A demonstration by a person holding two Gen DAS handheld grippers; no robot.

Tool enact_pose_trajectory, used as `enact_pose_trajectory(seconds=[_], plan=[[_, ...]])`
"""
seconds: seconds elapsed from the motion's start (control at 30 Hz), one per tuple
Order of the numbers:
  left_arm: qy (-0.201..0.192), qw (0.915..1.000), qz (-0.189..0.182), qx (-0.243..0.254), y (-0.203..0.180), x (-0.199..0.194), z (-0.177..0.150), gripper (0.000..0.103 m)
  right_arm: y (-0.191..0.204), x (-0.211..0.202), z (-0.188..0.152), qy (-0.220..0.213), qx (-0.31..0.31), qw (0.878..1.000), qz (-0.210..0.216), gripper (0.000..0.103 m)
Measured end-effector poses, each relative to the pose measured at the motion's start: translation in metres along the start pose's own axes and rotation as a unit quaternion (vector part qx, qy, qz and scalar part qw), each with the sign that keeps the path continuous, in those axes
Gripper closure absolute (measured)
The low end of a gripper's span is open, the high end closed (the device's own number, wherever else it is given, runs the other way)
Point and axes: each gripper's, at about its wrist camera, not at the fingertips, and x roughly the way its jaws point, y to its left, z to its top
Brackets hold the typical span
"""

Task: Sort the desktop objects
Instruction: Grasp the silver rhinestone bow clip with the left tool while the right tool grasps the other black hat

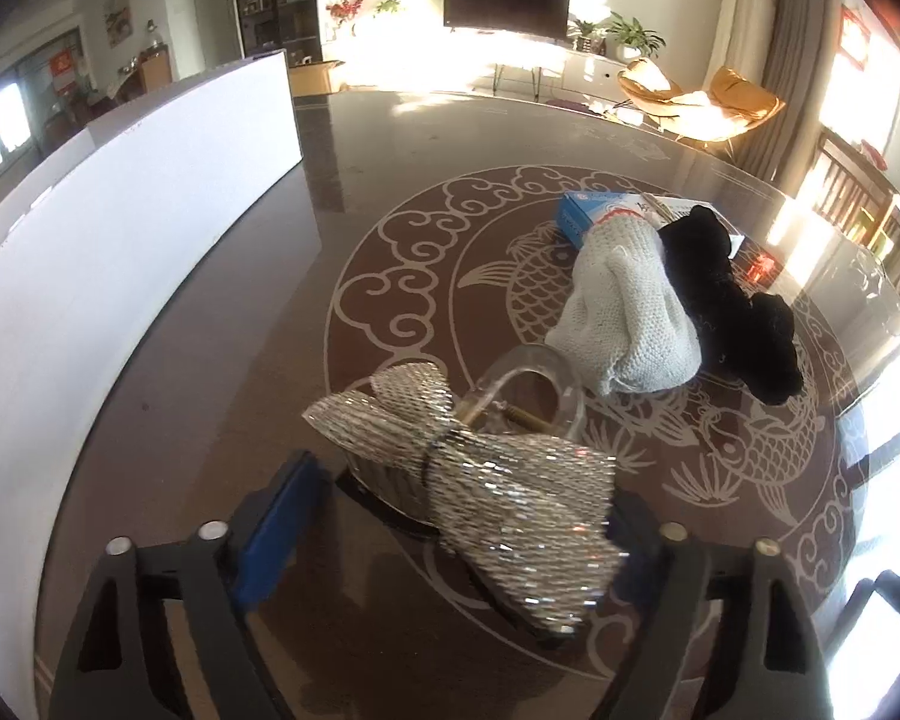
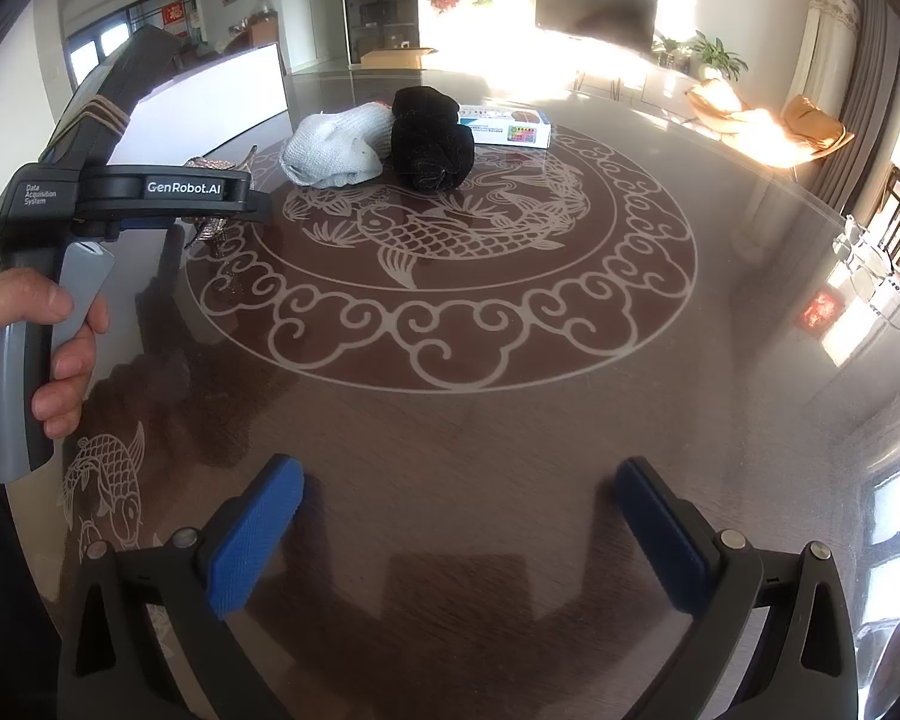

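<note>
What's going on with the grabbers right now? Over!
Left gripper around the sparkly bow, grip unclear. Right gripper open, empty. White glove and black sock waiting. Nothing blocking.

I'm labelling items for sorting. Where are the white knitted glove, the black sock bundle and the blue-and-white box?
white knitted glove point(image 1: 624, 312), left wrist view, mid-palm.
black sock bundle point(image 2: 429, 147), right wrist view, front roll.
blue-and-white box point(image 2: 504, 127), right wrist view, front side.

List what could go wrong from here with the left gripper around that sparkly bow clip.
1. The left gripper straddles the silver mesh bow, so its pads may catch only soft mesh and the clip could slip.
2. The clear plastic clip lies close to the white knitted glove; dragging the bow could snag it.
3. The glossy table offers little friction, so a nudge may slide the bow away.
</note>
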Motion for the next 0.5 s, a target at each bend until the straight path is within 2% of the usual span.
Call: enact_pose_trajectory(seconds=[0.2, 0.27, 0.3, 0.4, 0.5], plan=[[-0.014, 0.9990, -0.027, 0.034, 0.009, -0.022, -0.026, 0.031, 0.000, 0.000, 0.001, -0.001, 0.001, 1.000, 0.002, 0.000], [-0.015, 0.9983, -0.030, 0.048, 0.011, -0.030, -0.037, 0.031, -0.004, 0.003, 0.011, -0.013, 0.000, 0.999, 0.050, 0.000], [-0.016, 0.9979, -0.033, 0.053, 0.012, -0.033, -0.043, 0.031, -0.005, 0.008, 0.024, -0.018, -0.003, 0.998, 0.064, 0.000], [-0.020, 0.9971, -0.048, 0.055, 0.013, -0.040, -0.051, 0.031, -0.006, 0.021, 0.079, -0.050, -0.022, 0.997, 0.051, 0.001], [-0.024, 0.9967, -0.064, 0.044, 0.020, -0.044, -0.055, 0.031, -0.001, 0.049, 0.136, -0.042, -0.047, 0.996, 0.059, 0.011]])
